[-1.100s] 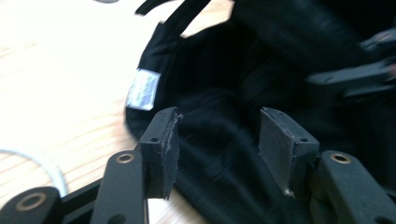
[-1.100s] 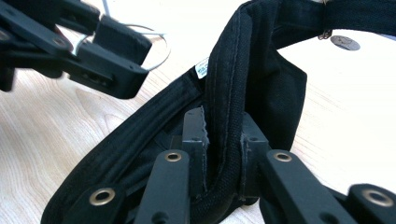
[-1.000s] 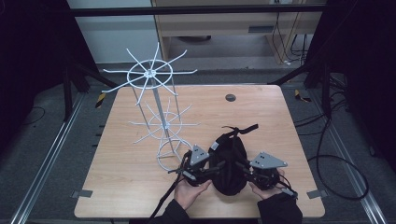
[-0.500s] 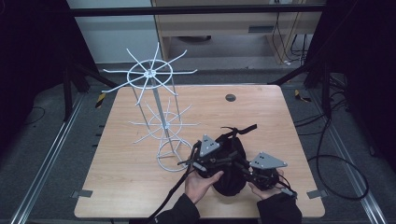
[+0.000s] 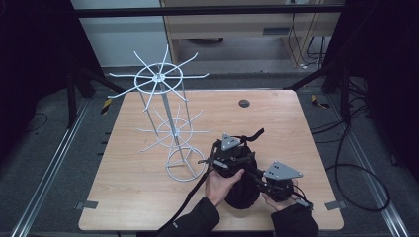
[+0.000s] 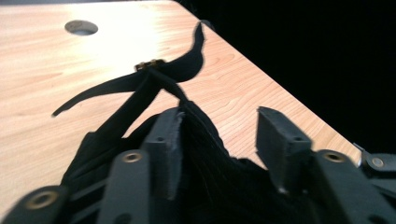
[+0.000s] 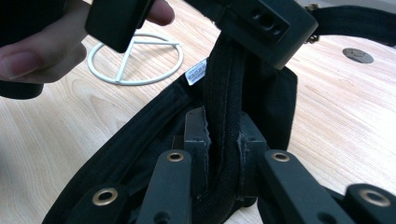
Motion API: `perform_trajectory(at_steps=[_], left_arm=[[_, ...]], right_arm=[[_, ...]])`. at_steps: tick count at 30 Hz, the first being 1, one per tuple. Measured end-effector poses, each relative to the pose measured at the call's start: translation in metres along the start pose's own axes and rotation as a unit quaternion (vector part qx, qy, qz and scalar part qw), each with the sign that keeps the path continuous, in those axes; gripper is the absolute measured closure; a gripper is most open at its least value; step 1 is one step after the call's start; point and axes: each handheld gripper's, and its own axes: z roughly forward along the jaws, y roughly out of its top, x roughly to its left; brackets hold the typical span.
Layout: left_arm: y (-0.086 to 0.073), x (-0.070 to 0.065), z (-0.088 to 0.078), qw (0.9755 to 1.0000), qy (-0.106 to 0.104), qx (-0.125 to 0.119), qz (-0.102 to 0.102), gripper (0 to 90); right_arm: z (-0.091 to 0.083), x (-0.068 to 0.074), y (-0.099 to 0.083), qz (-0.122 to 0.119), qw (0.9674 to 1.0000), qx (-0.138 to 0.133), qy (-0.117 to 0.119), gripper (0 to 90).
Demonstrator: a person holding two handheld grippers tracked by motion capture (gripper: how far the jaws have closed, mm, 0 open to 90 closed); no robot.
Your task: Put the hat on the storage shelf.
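Note:
A black cap [image 5: 242, 193] with a thin strap and brass buckle [image 6: 148, 65] lies on the wooden table [image 5: 148, 197] near its front edge. In the left gripper view my left gripper [image 6: 219, 126] is open, and the cap's fabric edge rises between its jaws against the left one. My right gripper [image 7: 223, 126] is shut on the cap's thick stitched band [image 7: 224, 84]. From above, the left gripper [image 5: 236, 159] sits over the cap's far side and the right gripper [image 5: 264, 183] at its right.
A white wire rack [image 5: 170, 123] with two tiers of spokes stands left of the cap; its ring base [image 7: 135, 58] is close to the left hand [image 7: 32, 51]. A round cable hole [image 5: 243, 103] sits at the table's back.
My left gripper has moved away from the front edge and to the right, onto the cap's far side. The right gripper has stayed put on the band.

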Motion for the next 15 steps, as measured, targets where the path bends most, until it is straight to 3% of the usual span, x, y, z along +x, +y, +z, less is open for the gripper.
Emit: perform_trajectory(at_steps=[7,11,15], left_arm=[[0.002,0.000,0.000,1.0000,0.003,0.003,-0.006,76.9],[0.002,0.000,0.000,1.0000,0.002,0.003,-0.007,82.0],[0.003,0.000,-0.003,0.9999,0.012,-0.004,0.004,83.5]], right_arm=[[0.000,0.002,0.002,0.002,0.9999,-0.007,0.010,76.6],[-0.002,0.001,0.003,0.004,0.9997,-0.015,0.018,70.6],[-0.011,-0.003,0.005,0.023,0.9982,-0.034,0.044,60.8]])
